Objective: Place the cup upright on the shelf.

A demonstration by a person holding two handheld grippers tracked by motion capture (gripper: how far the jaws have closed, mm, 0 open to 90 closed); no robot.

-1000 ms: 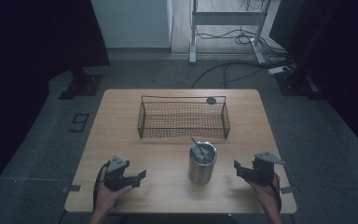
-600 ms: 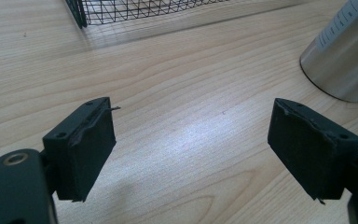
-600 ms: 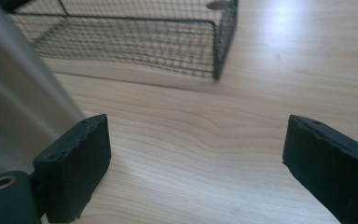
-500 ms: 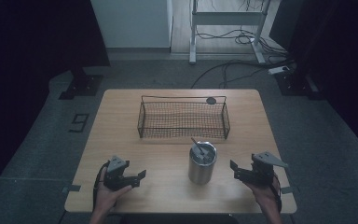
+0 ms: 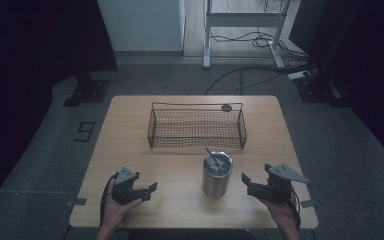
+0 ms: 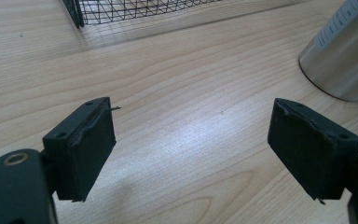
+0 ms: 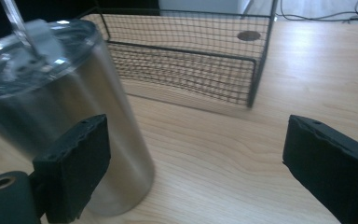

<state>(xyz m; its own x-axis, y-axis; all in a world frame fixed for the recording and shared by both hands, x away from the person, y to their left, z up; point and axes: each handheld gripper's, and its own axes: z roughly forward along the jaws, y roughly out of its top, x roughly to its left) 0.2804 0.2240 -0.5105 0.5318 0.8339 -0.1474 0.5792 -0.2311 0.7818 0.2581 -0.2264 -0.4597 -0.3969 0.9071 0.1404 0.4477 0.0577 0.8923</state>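
Steel tumbler [image 5: 216,175] stands upright near the front edge of the table [image 5: 130,130], about midway between its front corners, with a clear lid and a straw [image 5: 211,155] leaning out of it. Right gripper [image 5: 247,182] sits just beside the tumbler on the side toward the right front corner, jaws spread wide and holding nothing; in the right gripper view the tumbler [image 7: 60,112] lies against the left jaw's side of the gap rather than centred, so the approach appears to need a small sideways correction before closing. Left gripper [image 5: 149,189] rests toward the left front corner, well apart from the tumbler, jaws likewise wide open and empty, probably parked to keep clear. Wire basket [image 5: 196,125] stands empty behind the tumbler, across the middle of the table, open top upward, a likely destination. Small dark disc [image 5: 226,107] lies on the table just behind the basket's right rear corner.
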